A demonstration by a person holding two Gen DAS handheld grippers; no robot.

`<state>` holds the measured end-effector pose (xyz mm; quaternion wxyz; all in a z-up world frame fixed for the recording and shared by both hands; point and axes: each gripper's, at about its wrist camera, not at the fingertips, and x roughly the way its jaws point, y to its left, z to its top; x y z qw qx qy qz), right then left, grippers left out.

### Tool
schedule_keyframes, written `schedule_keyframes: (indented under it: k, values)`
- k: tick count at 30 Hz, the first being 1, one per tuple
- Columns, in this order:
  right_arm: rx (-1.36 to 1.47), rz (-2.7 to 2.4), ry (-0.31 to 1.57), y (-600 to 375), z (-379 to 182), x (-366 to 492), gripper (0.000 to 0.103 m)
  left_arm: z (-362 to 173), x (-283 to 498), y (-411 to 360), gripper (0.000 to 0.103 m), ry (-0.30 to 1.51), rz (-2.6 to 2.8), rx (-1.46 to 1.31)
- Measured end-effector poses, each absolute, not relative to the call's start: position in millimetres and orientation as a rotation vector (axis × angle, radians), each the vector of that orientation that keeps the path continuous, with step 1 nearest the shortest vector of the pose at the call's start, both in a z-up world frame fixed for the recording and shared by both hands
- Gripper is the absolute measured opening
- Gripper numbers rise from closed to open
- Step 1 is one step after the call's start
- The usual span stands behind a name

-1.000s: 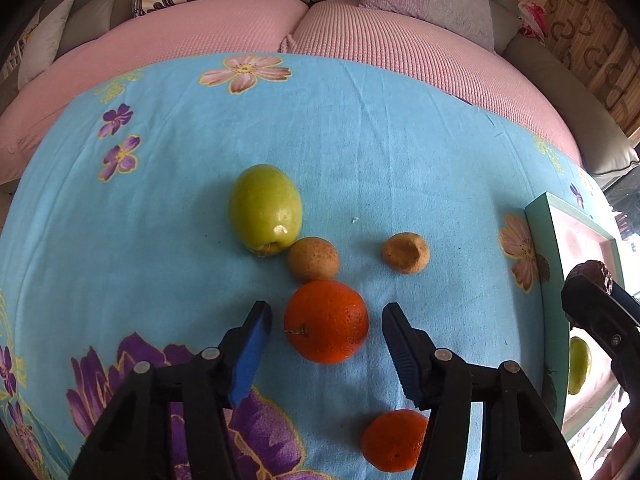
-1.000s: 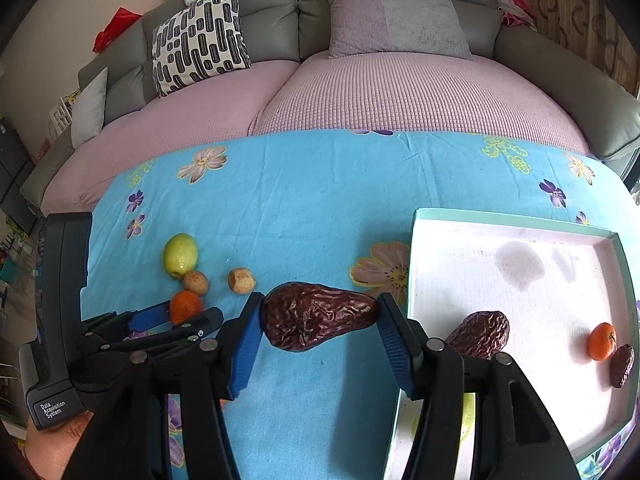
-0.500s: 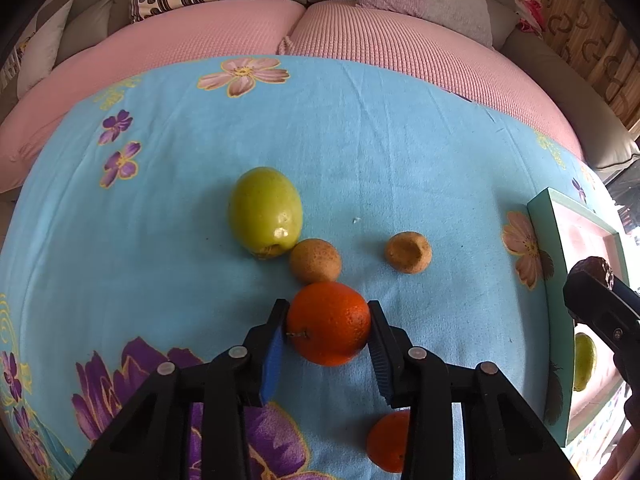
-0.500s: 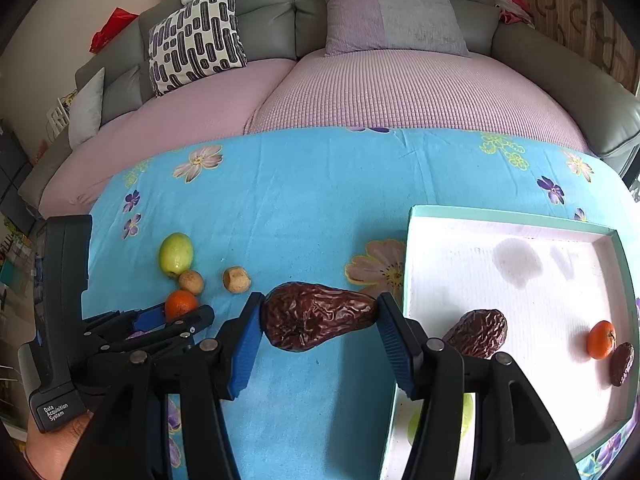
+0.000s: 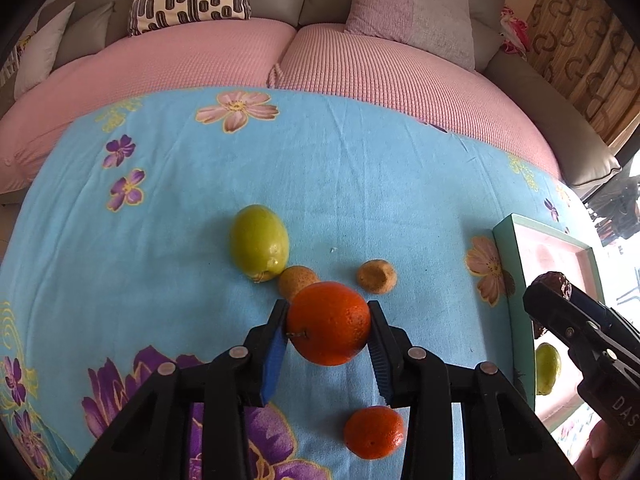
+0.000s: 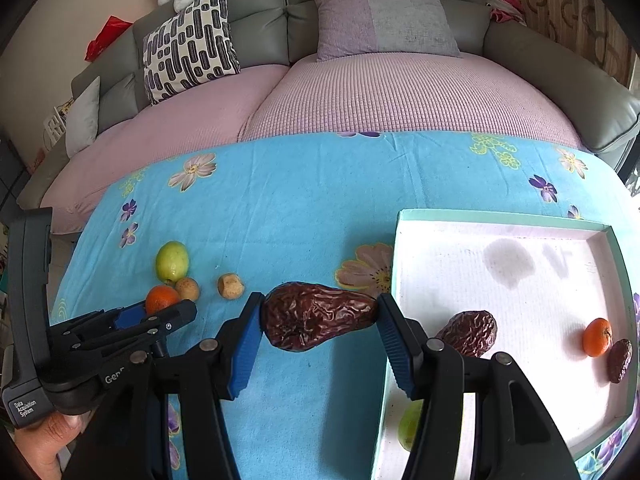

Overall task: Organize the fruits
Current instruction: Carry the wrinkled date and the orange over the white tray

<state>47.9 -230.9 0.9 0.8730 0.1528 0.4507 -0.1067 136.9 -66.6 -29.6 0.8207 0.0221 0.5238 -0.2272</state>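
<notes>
My left gripper (image 5: 328, 326) is shut on an orange (image 5: 329, 323) and holds it just above the blue flowered cloth. My right gripper (image 6: 319, 322) is shut on a dark wrinkled date (image 6: 318, 320) and holds it over the cloth, just left of the teal tray (image 6: 500, 216). On the cloth lie a green fruit (image 5: 259, 243), two small tan fruits (image 5: 298, 280) (image 5: 377, 276) and a small orange (image 5: 374, 432). In the tray lie another date (image 6: 470, 332), a small orange (image 6: 597, 337), a dark fruit (image 6: 620, 360) and a green fruit (image 6: 410, 424).
A pink-covered sofa (image 6: 380, 92) with cushions runs along the far edge of the cloth. In the left wrist view the tray's rim (image 5: 510, 264) stands at the right, with the right gripper's body (image 5: 580, 332) in front of it.
My left gripper closed on the orange and lifted it slightly off the cloth. My right gripper kept hold of the date and barely moved.
</notes>
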Motion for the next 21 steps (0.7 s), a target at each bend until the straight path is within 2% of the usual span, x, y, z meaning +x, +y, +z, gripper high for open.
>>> schedule_keyframes:
  k: [11, 21]
  values:
    - [0.38, -0.343, 0.916, -274.5, 11.7, 21.3, 0.058, 4.2, 118.8, -87.7, 0.04, 1.035, -0.587, 0.038]
    - [0.498, -0.587, 0.864, -350.5, 23.5, -47.9, 0.058, 20.5, 75.1, -139.1, 0.04, 1.008, -0.767, 0.107]
